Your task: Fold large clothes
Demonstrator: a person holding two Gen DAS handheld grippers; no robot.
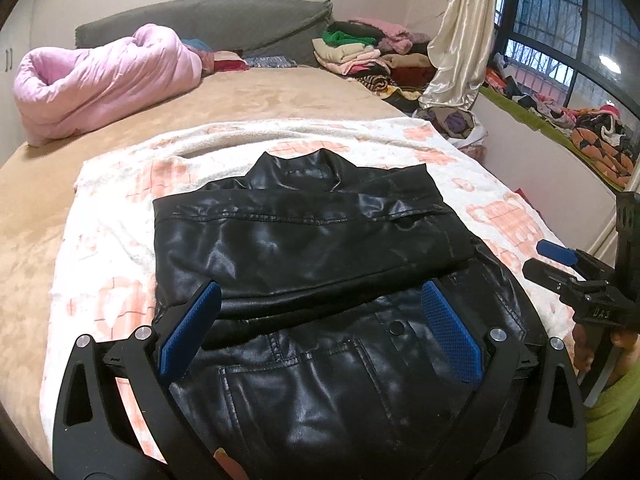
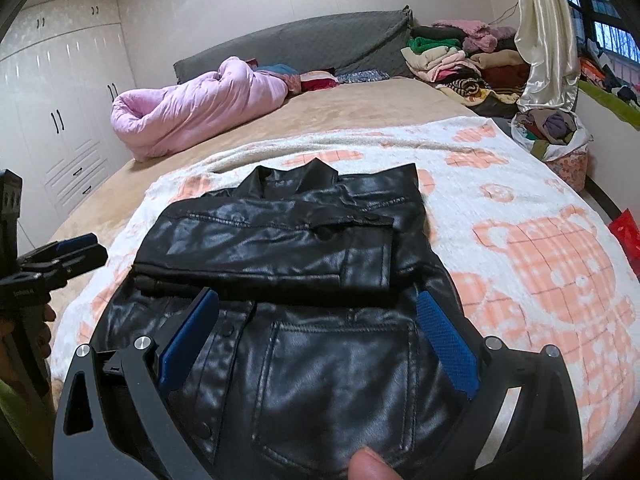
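A tan bed [image 1: 280, 96] carries a pink quilt [image 1: 104, 80] and a white-and-peach blanket [image 1: 400, 140].

Soft, even indoor light, strong fisheye bend

Bluish daylight enters through the window [image 1: 560, 40] at right; pale sheen glints across the black leather jacket [image 1: 304, 240], shadows stay faint, edges curve into dark vignette, and a fingertip [image 2: 372, 464] blurs nearest the lens.
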